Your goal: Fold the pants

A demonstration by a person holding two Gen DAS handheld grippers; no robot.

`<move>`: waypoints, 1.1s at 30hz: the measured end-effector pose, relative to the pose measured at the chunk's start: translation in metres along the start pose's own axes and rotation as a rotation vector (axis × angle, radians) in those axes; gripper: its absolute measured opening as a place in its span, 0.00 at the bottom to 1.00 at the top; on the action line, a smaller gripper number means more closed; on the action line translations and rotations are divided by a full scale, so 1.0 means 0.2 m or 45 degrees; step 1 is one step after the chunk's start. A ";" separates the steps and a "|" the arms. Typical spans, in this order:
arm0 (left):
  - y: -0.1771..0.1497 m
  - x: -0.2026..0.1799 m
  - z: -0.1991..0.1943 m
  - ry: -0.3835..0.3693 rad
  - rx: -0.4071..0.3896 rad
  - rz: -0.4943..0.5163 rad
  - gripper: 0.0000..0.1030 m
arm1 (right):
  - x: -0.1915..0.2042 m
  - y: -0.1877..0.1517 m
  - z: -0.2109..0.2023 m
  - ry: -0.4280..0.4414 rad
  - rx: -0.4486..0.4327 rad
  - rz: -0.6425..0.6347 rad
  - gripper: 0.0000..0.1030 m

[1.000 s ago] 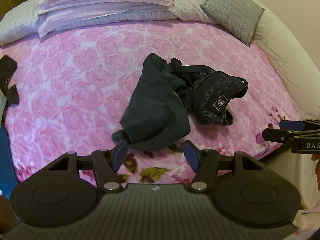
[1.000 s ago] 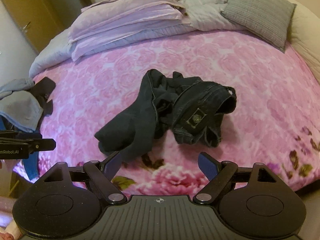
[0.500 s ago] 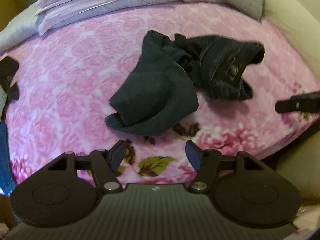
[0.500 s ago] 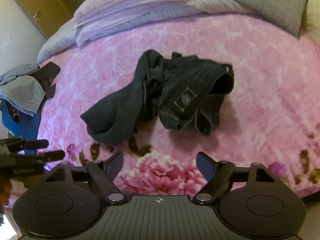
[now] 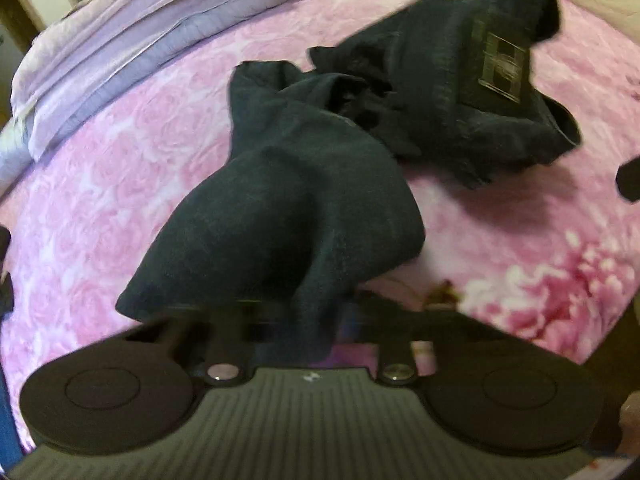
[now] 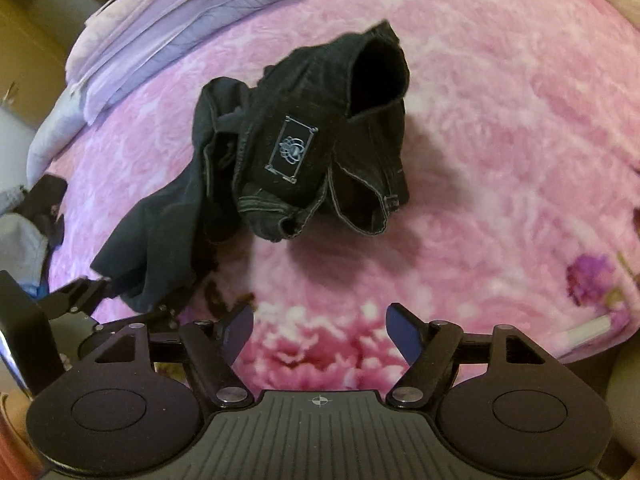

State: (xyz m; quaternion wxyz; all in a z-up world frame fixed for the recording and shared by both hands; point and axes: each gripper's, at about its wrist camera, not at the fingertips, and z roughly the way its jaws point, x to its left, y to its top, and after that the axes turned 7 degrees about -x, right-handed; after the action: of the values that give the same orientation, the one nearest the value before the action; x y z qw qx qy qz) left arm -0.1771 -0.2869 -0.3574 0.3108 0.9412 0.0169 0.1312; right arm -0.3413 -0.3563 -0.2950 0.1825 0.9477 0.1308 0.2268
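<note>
Crumpled black pants (image 5: 300, 208) lie on the pink rose bedspread (image 5: 520, 240). The waistband with a logo patch (image 6: 294, 152) is at the far end and one leg trails toward me. My left gripper (image 5: 312, 320) is down on that leg's end. Its jaws are closing, with the cloth bunched between them and covering the fingertips. The right wrist view shows the left gripper (image 6: 128, 300) low at the left, clamped on the leg end of the pants (image 6: 160, 240). My right gripper (image 6: 320, 320) hovers over bare bedspread short of the waistband. Its jaws are narrowing slightly, with nothing between them.
Folded lilac bedding (image 5: 120, 60) is stacked at the head of the bed. Grey and dark clothes (image 6: 24, 240) lie at the left edge. The bed's near edge runs just below the grippers. The right gripper's dark tip (image 5: 630, 180) shows at the right edge.
Both grippers have dropped closer to the bed. The left one has moved onto the leg end and drawn its jaws together around the cloth. The right jaws have narrowed a little.
</note>
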 end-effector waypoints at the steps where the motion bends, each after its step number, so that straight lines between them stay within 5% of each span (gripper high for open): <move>1: 0.00 0.05 -0.01 0.016 -0.020 -0.014 0.06 | -0.01 0.00 0.03 0.015 -0.010 0.033 0.69; 8: 0.07 0.67 -0.11 0.244 -0.070 -0.309 0.02 | 0.04 0.04 0.33 0.079 -0.130 0.257 0.66; 10: 0.08 0.86 -0.10 0.313 -0.058 -0.360 0.02 | 0.04 0.07 0.36 0.111 -0.234 0.313 0.17; 13: 0.08 1.11 -0.09 0.360 -0.030 -0.434 0.02 | 0.07 0.16 0.31 0.121 -0.260 0.312 0.11; 16: 0.08 1.24 -0.09 0.432 -0.004 -0.377 0.03 | 0.12 0.25 0.07 0.207 -0.356 0.261 0.10; 20: 0.06 1.41 0.03 0.589 0.161 -0.461 0.09 | 0.09 0.41 -0.26 0.240 -0.493 0.306 0.09; 22: 0.08 1.40 0.02 0.501 0.151 -0.503 0.24 | 0.06 0.47 -0.32 0.178 -0.520 0.312 0.09; 23: 0.10 1.36 0.01 0.426 0.149 -0.511 0.42 | 0.04 0.49 -0.33 0.146 -0.530 0.311 0.09; 25: 0.12 1.24 -0.02 0.226 0.100 -0.491 0.51 | 0.02 0.51 -0.34 0.085 -0.529 0.318 0.09; 27: 0.16 1.04 -0.04 -0.052 0.052 -0.369 0.77 | 0.01 0.51 -0.34 0.062 -0.540 0.338 0.09; 29: 0.18 0.79 -0.02 -0.248 -0.037 -0.110 0.81 | 0.02 0.49 -0.32 0.038 -0.538 0.350 0.09; 31: 0.17 0.57 0.04 -0.260 -0.124 0.206 0.81 | 0.02 0.48 -0.31 0.029 -0.531 0.364 0.09; 33: 0.18 0.49 0.13 -0.263 -0.191 0.324 0.75 | 0.06 0.48 -0.29 0.014 -0.523 0.361 0.09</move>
State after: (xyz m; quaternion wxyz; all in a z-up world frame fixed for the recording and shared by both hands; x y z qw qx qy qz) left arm -0.0778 -0.3201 -0.3319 0.3609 0.9185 -0.1442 0.0729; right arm -0.3422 -0.4226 -0.2036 0.3371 0.8983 -0.0512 0.2770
